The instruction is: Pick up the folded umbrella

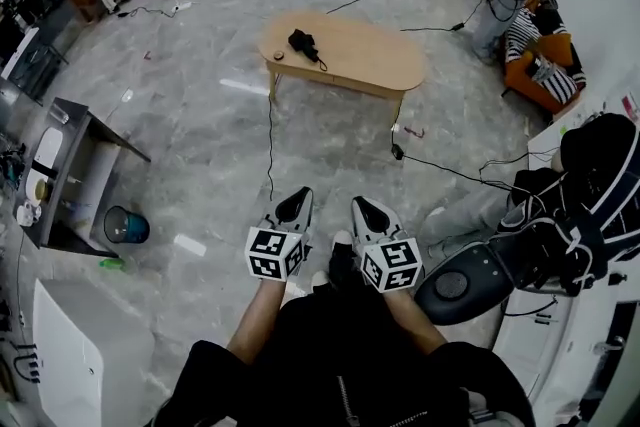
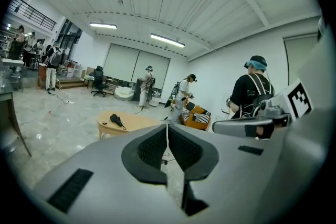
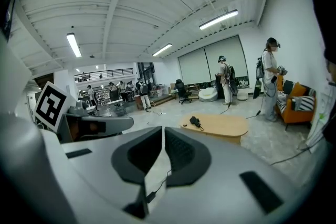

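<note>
Folded umbrella (image 1: 303, 45) well ahead, lying dark on the left end of the oval wooden table (image 1: 380, 65), strap trailing, a small round object (image 1: 278, 55) just beside it. Left gripper (image 1: 297, 202) and right gripper (image 1: 365, 208) side by side, close in front of the body, both with jaws pressed together on nothing. Approach stage, by the look of it: nowhere near reach. Best to walk in first, minding the cable (image 1: 270, 135) across the floor. Then spread one pair of jaws early, come in level across the umbrella's bundled middle, not the loose strap, and close firmly before lifting. Likely slip of fabric if pinched too near an end.
</note>
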`<state>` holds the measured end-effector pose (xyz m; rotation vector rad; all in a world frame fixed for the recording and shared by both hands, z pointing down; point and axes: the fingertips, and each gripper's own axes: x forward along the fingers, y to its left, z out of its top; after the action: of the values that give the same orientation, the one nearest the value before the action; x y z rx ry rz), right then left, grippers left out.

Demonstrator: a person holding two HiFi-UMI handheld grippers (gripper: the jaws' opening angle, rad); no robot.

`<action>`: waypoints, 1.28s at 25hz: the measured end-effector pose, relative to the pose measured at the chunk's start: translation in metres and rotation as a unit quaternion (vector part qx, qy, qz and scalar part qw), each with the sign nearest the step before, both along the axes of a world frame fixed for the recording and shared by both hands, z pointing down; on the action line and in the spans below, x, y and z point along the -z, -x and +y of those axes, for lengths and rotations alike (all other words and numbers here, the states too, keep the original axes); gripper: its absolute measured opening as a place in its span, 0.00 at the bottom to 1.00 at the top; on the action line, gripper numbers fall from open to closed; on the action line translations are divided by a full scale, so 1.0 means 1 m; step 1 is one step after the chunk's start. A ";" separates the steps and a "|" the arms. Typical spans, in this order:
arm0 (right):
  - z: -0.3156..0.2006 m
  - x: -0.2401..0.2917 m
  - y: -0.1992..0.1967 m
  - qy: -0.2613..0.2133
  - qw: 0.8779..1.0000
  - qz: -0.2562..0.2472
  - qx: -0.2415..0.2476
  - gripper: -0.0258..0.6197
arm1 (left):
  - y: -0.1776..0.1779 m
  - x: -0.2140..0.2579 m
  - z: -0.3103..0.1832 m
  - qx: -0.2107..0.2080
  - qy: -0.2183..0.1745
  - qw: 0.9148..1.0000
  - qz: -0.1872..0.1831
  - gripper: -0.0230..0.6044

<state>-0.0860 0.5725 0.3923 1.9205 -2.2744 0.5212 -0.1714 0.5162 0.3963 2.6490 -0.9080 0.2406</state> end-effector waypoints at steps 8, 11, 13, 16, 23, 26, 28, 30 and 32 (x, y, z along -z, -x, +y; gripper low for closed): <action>-0.032 -0.008 -0.016 -0.001 1.000 -0.009 -0.002 0.06 | -0.021 -0.005 -0.026 -0.008 0.000 1.000 -0.007 0.07; -0.054 -0.009 -0.019 -0.001 1.000 -0.014 0.005 0.06 | -0.026 -0.008 -0.045 -0.005 0.003 1.000 -0.011 0.07; -0.072 -0.009 -0.021 0.001 1.000 -0.014 0.012 0.06 | -0.030 -0.010 -0.063 -0.001 0.006 1.000 -0.013 0.07; -0.101 -0.011 -0.029 0.005 1.000 -0.015 0.022 0.06 | -0.040 -0.012 -0.089 0.004 0.010 1.000 -0.015 0.07; -0.156 -0.007 -0.047 0.006 0.999 -0.017 0.041 0.06 | -0.057 -0.010 -0.139 0.016 0.013 1.000 -0.022 0.07; -0.174 -0.007 -0.053 0.008 0.999 -0.019 0.049 0.06 | -0.064 -0.008 -0.158 0.022 0.013 0.999 -0.025 0.07; -0.184 -0.008 -0.057 0.010 0.998 -0.022 0.054 0.06 | -0.068 -0.007 -0.167 0.025 0.012 0.999 -0.030 0.07; -0.194 -0.009 -0.061 0.010 0.998 -0.025 0.058 0.06 | -0.072 -0.008 -0.175 0.026 0.011 0.999 -0.038 0.07; -0.204 -0.010 -0.064 0.009 0.998 -0.028 0.061 0.06 | -0.076 -0.010 -0.183 0.027 0.014 0.999 -0.040 0.07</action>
<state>-0.0217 0.3684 0.4027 1.7656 -2.3936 0.5863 -0.0955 0.3335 0.4062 2.6021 -0.9928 0.3467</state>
